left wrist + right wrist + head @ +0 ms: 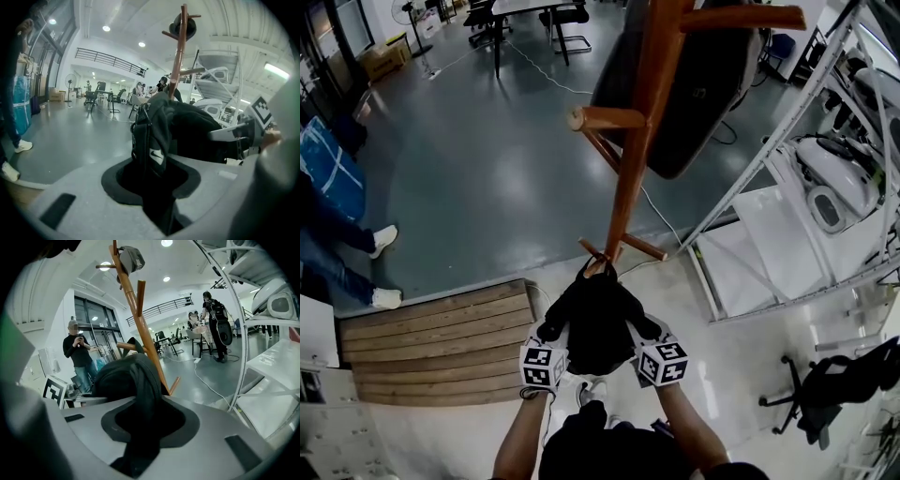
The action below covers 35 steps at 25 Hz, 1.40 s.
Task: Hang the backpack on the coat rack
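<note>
Both tools pinch black fabric of the backpack (595,323). The left tool (551,332) and right tool (647,330) hold it between them at lower centre of the head view, just below the foot of the wooden coat rack (630,178). Fabric fills each tool's gap, so I cannot see which part is caught. The rack's top is cut off at the upper edge, and I cannot identify the dark object (694,84) hanging there.

The black backpack (595,323) is hanging bunched and slack just in front of the coat rack (628,187), its top near the rack's lowest pegs. One strap is being clamped by the left tongs (551,330), another by the right tongs (645,328). The wooden rack is standing upright, its pegs angling upward.
</note>
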Each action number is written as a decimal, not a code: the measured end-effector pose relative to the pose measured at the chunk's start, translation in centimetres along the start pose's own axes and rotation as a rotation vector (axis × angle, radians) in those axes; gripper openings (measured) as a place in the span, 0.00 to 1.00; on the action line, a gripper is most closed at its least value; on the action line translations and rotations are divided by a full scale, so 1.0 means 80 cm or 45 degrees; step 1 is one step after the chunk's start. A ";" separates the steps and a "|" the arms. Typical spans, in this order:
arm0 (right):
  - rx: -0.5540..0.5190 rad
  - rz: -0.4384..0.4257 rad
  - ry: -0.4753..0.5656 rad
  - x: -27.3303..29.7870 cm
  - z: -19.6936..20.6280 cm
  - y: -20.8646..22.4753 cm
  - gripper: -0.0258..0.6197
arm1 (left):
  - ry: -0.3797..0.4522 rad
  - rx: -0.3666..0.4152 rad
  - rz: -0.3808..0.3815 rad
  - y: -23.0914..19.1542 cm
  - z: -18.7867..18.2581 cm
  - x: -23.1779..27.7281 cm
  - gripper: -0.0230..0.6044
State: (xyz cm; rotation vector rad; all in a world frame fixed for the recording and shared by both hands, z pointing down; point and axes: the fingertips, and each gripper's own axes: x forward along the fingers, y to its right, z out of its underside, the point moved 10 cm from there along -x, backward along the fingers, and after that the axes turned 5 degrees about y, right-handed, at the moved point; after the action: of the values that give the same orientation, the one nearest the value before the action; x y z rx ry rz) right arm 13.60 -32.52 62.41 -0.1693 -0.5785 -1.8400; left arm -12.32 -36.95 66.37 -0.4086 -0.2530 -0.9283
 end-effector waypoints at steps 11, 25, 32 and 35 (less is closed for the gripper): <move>-0.001 0.025 -0.024 0.016 0.011 0.017 0.18 | -0.053 -0.004 0.014 -0.005 0.011 0.028 0.21; 0.006 0.015 -0.028 0.046 0.026 0.037 0.18 | -0.082 -0.004 -0.030 -0.012 0.019 0.041 0.21; 0.001 0.022 -0.019 0.065 0.034 0.052 0.18 | -0.087 -0.006 -0.058 -0.014 0.027 0.049 0.21; 0.009 0.035 -0.009 0.073 0.032 0.057 0.18 | -0.066 -0.015 -0.072 -0.016 0.028 0.052 0.22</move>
State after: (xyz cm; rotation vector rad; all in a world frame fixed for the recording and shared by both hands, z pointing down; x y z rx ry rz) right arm 15.36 -37.37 68.34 -0.1779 -0.5848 -1.8112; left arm -11.01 -39.62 70.24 -0.4385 -0.3080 -0.9756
